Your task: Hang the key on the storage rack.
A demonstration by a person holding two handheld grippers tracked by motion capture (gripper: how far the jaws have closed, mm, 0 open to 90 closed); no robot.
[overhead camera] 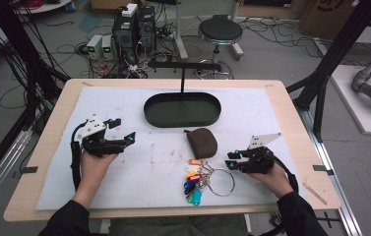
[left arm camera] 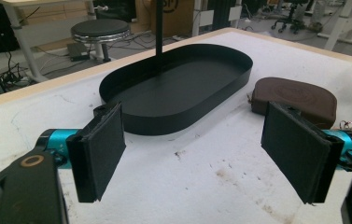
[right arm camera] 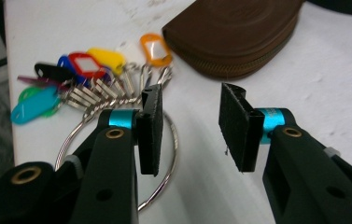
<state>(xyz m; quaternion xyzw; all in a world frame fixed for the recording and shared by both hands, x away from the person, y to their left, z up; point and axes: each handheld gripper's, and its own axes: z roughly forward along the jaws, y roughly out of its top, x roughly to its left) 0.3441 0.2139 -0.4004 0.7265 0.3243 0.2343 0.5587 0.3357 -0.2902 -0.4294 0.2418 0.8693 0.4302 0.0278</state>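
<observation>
Right gripper (overhead camera: 231, 161) low at the tabletop's (overhead camera: 281, 105) near right, jaws partly spread with only bare mat between the pads; one jaw sits over the rim of the large key ring (right arm camera: 164, 154). Ring lies flat near the front edge, coloured key tags (overhead camera: 193, 184) fanned to its left. Brown zip pouch (overhead camera: 202, 142) just behind, close to the gripper. Black oval tray (overhead camera: 182, 109) with upright post stands mid-table, well apart. Left gripper (overhead camera: 125, 130) held above open mat at left, jaws wide, nothing between them. Front edge near the tags.
</observation>
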